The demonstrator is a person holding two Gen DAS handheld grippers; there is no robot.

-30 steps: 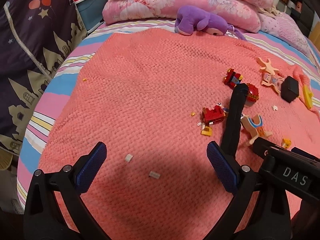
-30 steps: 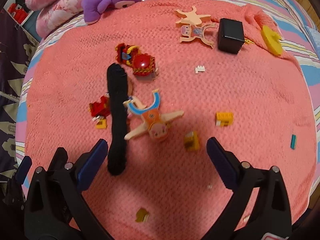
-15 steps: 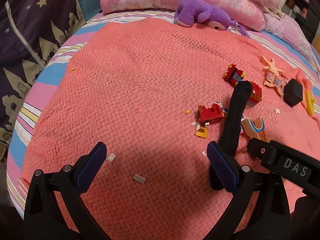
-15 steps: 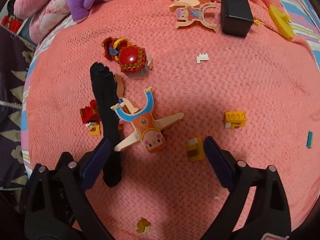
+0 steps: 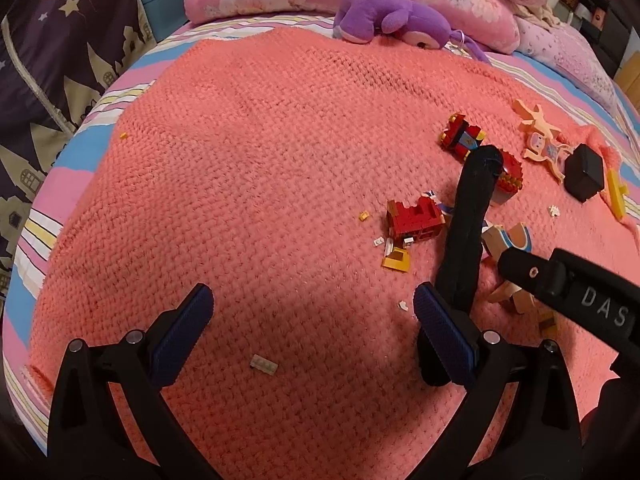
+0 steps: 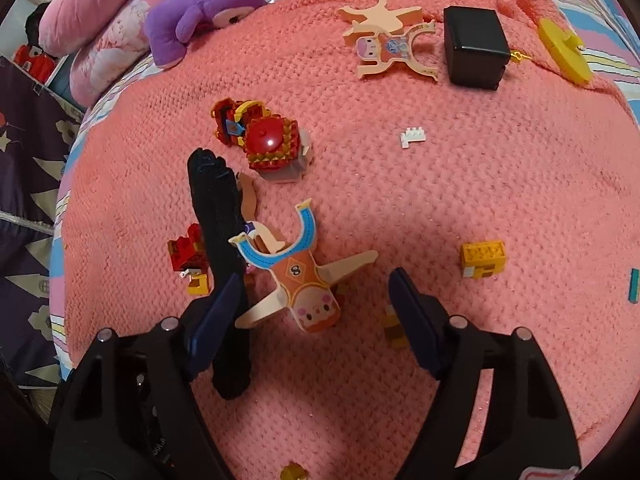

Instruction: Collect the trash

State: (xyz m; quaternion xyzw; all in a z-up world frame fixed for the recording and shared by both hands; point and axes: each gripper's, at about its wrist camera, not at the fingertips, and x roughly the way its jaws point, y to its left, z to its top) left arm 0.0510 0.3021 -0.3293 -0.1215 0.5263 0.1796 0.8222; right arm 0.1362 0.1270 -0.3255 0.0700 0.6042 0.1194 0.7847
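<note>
Right claw (image 6: 316,304) gapes wide around the cardboard doll (image 6: 298,280), nothing gripped.

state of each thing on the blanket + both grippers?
left gripper: open, empty
right gripper: open, astride the cutout
cutout: flat, face up
black sock: stretched out beside the cutout
black box: closed
yellow brick: loose

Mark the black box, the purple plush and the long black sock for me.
black box (image 6: 475,36), right wrist view, top face.
purple plush (image 5: 394,20), left wrist view, body.
black sock (image 6: 218,220), right wrist view, middle of its length.
</note>
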